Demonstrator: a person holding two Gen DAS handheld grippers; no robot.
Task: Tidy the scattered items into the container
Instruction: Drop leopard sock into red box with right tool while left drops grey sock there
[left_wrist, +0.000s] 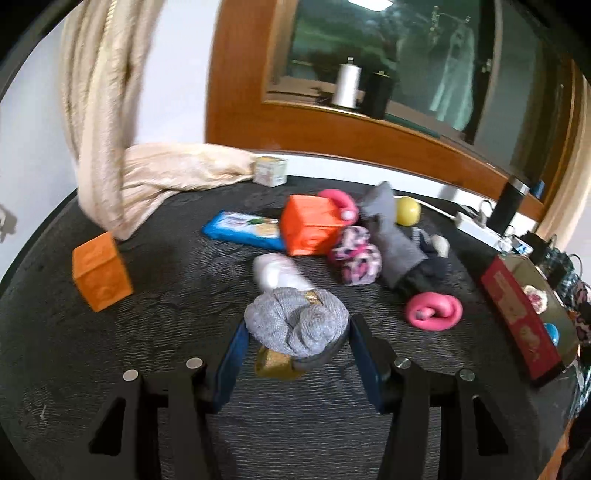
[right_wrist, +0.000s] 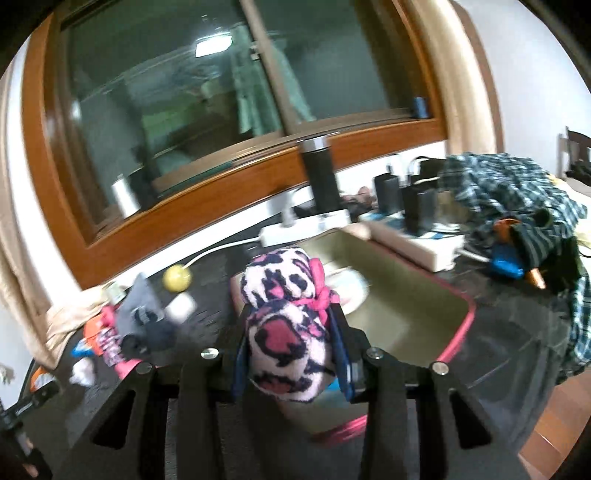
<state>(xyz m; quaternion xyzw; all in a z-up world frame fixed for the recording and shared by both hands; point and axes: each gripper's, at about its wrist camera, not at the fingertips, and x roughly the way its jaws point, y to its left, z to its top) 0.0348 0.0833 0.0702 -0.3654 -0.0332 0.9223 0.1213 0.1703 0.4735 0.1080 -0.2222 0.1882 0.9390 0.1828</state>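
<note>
No writing is readable; the print on the red side of the container (left_wrist: 517, 317) is blurred. Your right gripper (right_wrist: 291, 354) is clenching a pink leopard sock roll (right_wrist: 284, 325) between its fingers, over the container's near rim (right_wrist: 458, 332); something white is lying inside. Your left gripper (left_wrist: 295, 354) is standing released around a grey sock roll (left_wrist: 295, 325).

fuzzy cloth sock roll (right_wrist: 284, 332), matt tabletop (left_wrist: 184, 295)
</note>
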